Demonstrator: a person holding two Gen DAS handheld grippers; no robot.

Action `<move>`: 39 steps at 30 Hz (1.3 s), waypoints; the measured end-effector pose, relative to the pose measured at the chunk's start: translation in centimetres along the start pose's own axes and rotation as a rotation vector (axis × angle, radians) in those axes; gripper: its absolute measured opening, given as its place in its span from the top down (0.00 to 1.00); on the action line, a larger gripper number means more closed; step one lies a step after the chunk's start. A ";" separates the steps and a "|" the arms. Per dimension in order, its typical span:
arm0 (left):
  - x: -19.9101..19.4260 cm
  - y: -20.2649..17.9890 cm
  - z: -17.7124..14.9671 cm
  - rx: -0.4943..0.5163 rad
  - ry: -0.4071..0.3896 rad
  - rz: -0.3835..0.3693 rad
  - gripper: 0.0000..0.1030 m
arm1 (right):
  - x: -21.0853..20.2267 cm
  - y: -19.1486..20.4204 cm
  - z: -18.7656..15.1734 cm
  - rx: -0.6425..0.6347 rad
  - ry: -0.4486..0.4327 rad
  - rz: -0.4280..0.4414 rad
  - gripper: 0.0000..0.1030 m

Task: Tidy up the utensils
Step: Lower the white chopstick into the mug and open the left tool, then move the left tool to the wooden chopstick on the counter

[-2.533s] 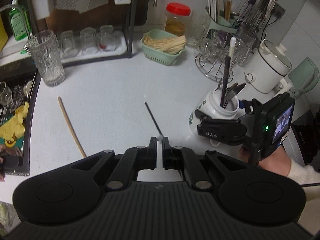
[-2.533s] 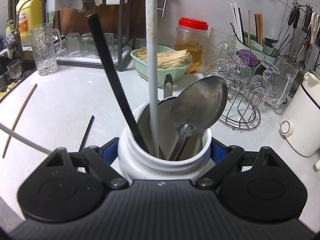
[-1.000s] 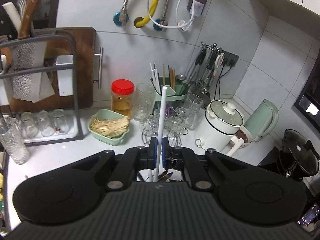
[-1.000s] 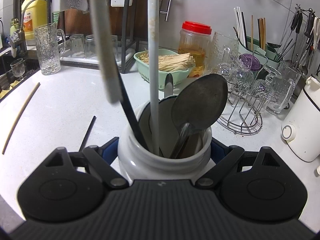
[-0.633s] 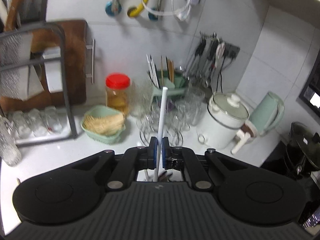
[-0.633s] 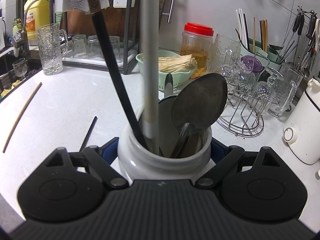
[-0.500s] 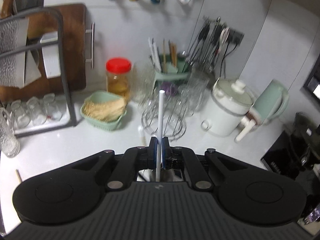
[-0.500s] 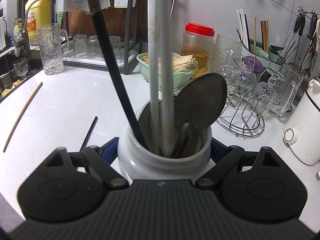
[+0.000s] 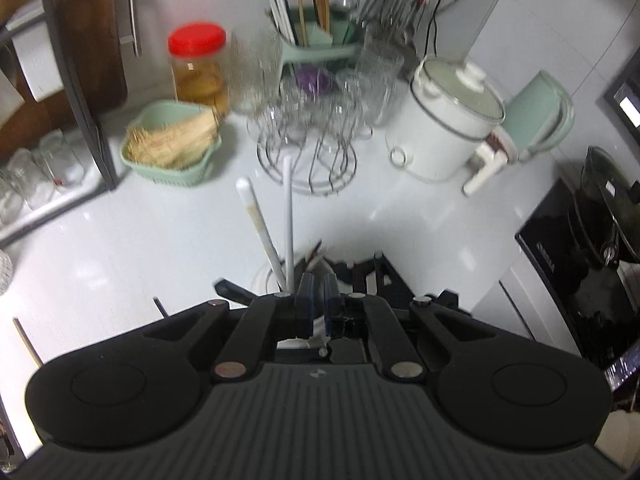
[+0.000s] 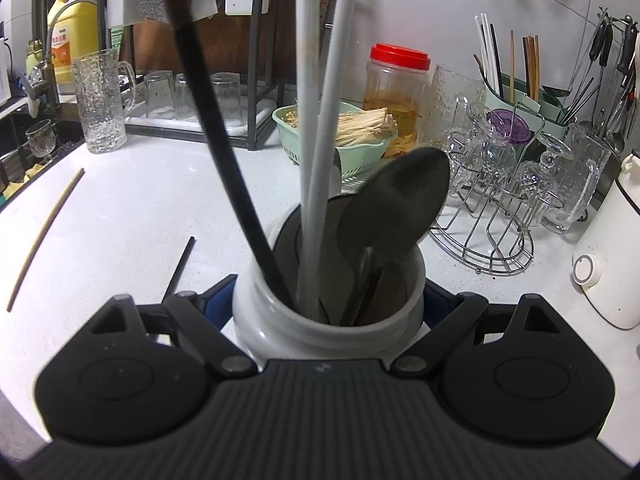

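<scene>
The right gripper [image 10: 328, 312] has its jaws pinching the white jar [image 10: 280, 320] on the bench [image 10: 140, 208]. The left gripper [image 9: 316, 300], jaws pressed together, hangs just above the jar, where two white chopsticks [image 9: 289, 216] stand upright.

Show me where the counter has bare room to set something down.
Free: the white counter between the tall glass, the wooden chopstick and the white jar. Crowded: the back right, with green basket, glass rack and cooker.

My white table [image 10: 132, 208] carries a white jar [image 10: 328, 332] of utensils; a wooden chopstick [image 10: 46, 240] and a black chopstick [image 10: 179, 267] lie loose; behind stand a green basket [image 10: 356, 156], a wire glass rack [image 10: 492, 236], a red-lidded jar [image 10: 396, 88].
</scene>
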State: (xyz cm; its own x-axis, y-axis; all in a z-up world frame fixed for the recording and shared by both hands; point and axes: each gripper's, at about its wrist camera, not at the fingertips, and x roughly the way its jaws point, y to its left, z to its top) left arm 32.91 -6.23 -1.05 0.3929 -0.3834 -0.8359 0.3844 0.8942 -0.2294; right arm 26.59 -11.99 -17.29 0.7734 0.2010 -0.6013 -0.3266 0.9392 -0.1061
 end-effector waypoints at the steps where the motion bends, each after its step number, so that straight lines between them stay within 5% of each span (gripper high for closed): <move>1: 0.4 0.1 0.0 -0.005 0.015 -0.009 0.95 | 0.0 0.0 0.0 0.003 -0.001 0.000 0.10; 14: 0.2 1.3 -0.6 -0.011 -0.009 -0.022 0.92 | 0.4 -0.4 0.2 0.025 0.001 0.009 0.11; 15: -0.2 1.4 -0.7 -0.011 -0.018 -0.021 0.89 | 0.4 -0.5 0.2 0.033 0.000 0.013 0.11; 17: -0.8 1.6 -0.8 -0.012 -0.042 -0.010 0.66 | 0.5 -0.6 0.3 0.042 0.002 0.018 0.11; 21: -2.7 2.0 -1.0 -0.021 -0.106 -0.021 0.54 | 0.6 -0.4 0.5 0.043 0.003 0.038 0.00; 25: -4.8 2.1 -1.6 -0.023 -0.178 -0.008 0.31 | 0.7 0.0 0.6 0.008 0.010 0.027 0.00; 29: -6.8 2.5 -2.5 -0.038 -0.247 0.030 0.18 | 0.6 -0.2 0.8 0.008 0.008 0.027 0.00; 39: -8.9 8.4 -6.6 -0.219 -0.354 0.169 0.10 | -0.6 -0.6 0.9 0.007 -0.012 -0.025 0.00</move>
State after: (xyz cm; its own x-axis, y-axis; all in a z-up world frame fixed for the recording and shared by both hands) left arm 27.14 6.21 1.23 0.7113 -0.2490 -0.6573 0.1195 0.9644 -0.2361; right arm 26.83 -12.38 -16.11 0.7877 0.1810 -0.5888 -0.3032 0.9460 -0.1149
